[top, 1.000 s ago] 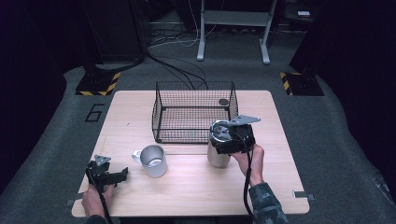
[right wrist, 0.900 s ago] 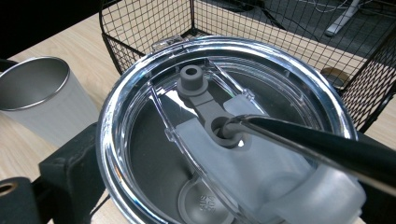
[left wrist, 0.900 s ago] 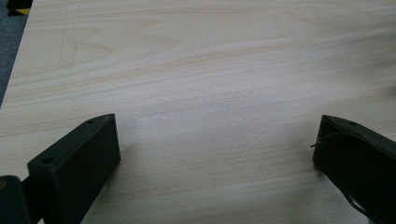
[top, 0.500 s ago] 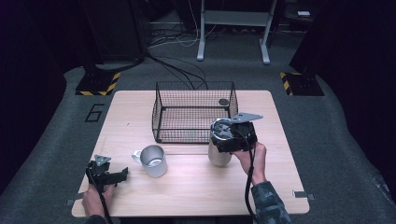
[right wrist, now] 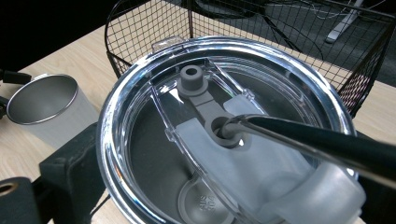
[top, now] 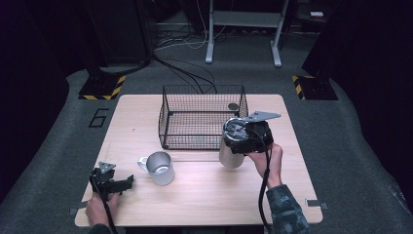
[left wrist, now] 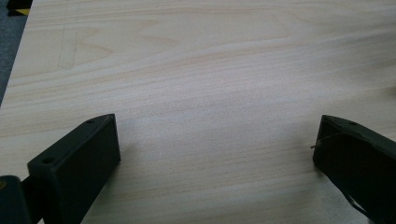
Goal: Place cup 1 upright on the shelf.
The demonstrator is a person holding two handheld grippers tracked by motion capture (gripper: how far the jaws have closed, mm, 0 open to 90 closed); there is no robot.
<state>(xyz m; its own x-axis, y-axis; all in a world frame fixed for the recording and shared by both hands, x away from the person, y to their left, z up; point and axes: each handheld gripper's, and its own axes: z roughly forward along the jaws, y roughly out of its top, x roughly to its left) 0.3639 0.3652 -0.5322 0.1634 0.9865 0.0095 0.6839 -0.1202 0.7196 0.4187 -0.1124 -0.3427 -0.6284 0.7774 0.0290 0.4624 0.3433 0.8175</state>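
Work in hand: the right gripper is at the steel tumbler, gripping it near the lidded top, as far as the right gripper view lets one judge.
Tumbler position: standing on the table, lower right of centre in the high view, just in front of the wire basket at its near right corner.
Tumbler axis: long axis upright, mouth up; the clear lid faces the gripper camera, its grey stopper tab pointing toward the basket.
Right gripper state: jaws set either side of the tumbler, one black jaw visible against its left wall; judged closed around it.
Left gripper state: left gripper spread wide, nothing between its jaws, low over bare table at the lower left of the high view.
Other item: steel mug, upright, open mouth up, handle toward frame left, well apart from the tumbler.
Done so far: tumbler seized; it appears not yet lifted.
Left to do: judged as lifting the tumbler and moving it, probably into the basket; the mug is untouched.
Basket content: a small dark round object at its far right corner; kind cannot be told.
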